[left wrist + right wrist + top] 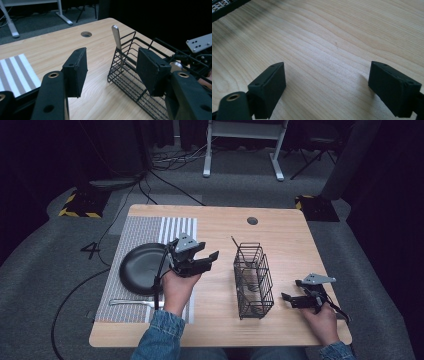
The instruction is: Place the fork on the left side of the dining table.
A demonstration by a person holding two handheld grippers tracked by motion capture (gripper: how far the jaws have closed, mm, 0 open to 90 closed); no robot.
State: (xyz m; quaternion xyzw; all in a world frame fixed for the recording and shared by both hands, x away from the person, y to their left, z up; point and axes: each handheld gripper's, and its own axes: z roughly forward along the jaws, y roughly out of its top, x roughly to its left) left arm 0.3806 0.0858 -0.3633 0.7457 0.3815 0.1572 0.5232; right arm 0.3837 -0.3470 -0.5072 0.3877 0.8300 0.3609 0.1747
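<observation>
A black wire basket (253, 280) stands on the wooden table (220, 225), right of centre. A silver utensil handle (234, 242) pokes up from its far corner. My left gripper (210, 250) hovers open just left of the basket, beside a black plate (140, 267). In the left gripper view its jaws (112, 67) are wide apart and hold nothing, facing the basket (130, 77) and the upright handle (116, 37). My right gripper (291, 289) rests open near the front right, right of the basket. Its jaws (334, 85) stand apart over bare wood.
A striped placemat (145, 232) lies under the plate at the left. A silver utensil (131, 302) lies on the mat's front part. A round cable hole (252, 220) sits at the table's far side. Desk legs and cables stand on the floor beyond.
</observation>
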